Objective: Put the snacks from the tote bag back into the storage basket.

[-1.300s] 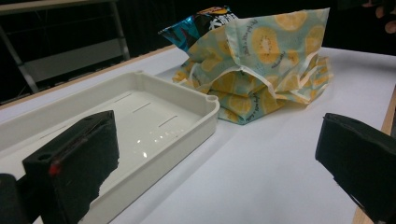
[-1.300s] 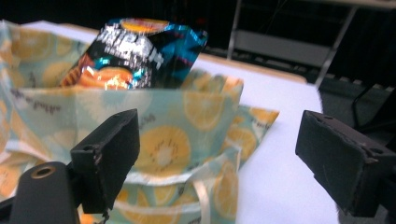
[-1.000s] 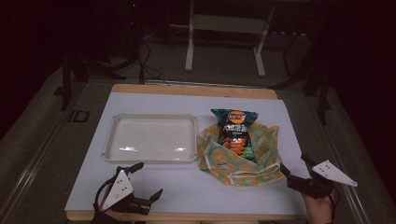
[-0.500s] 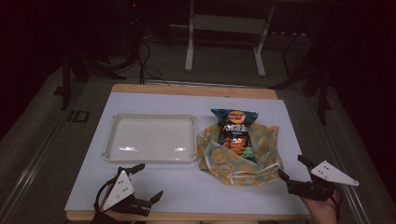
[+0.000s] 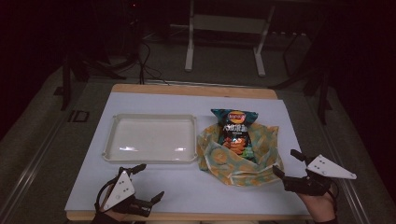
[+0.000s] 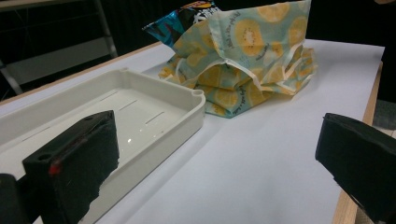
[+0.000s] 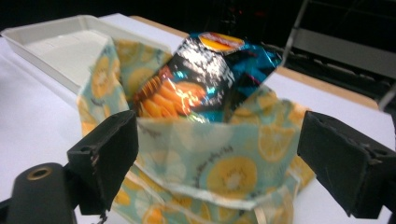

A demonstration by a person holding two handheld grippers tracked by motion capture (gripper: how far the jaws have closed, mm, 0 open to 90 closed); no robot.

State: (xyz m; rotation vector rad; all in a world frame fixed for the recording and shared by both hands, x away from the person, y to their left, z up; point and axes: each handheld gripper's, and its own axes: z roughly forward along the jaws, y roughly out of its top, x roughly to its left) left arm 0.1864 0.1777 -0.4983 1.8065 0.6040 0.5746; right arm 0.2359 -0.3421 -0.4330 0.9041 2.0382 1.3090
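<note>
At the left, the left gripper [image 5: 147, 182] hangs over the near edge of the table [image 5: 154, 191] with its jaws spread wide and nothing between them, just in front of the white tray [image 5: 152, 139], which sits bare. To the right of the tray, touching or almost touching its corner, lies the cloth bag [image 5: 240, 163] printed with orange slices, and the chip packet [image 5: 235, 133] sits in its open mouth, top half sticking out toward the far side. Farthest right, the right gripper [image 5: 288, 163] is just beside the bag's near right corner, jaws also apart and holding nothing. By my reading the work is barely begun: neither bag nor packet is gripped (whether the packet is headed for the tray is a guess). The left gripper view shows the tray's slotted floor [image 6: 126, 116] and the bag's folded side [image 6: 243, 70]; the right gripper view instead looks into the bag's mouth, with the packet [image 7: 205, 74] resting inside behind the hem [image 7: 205, 196].
</note>
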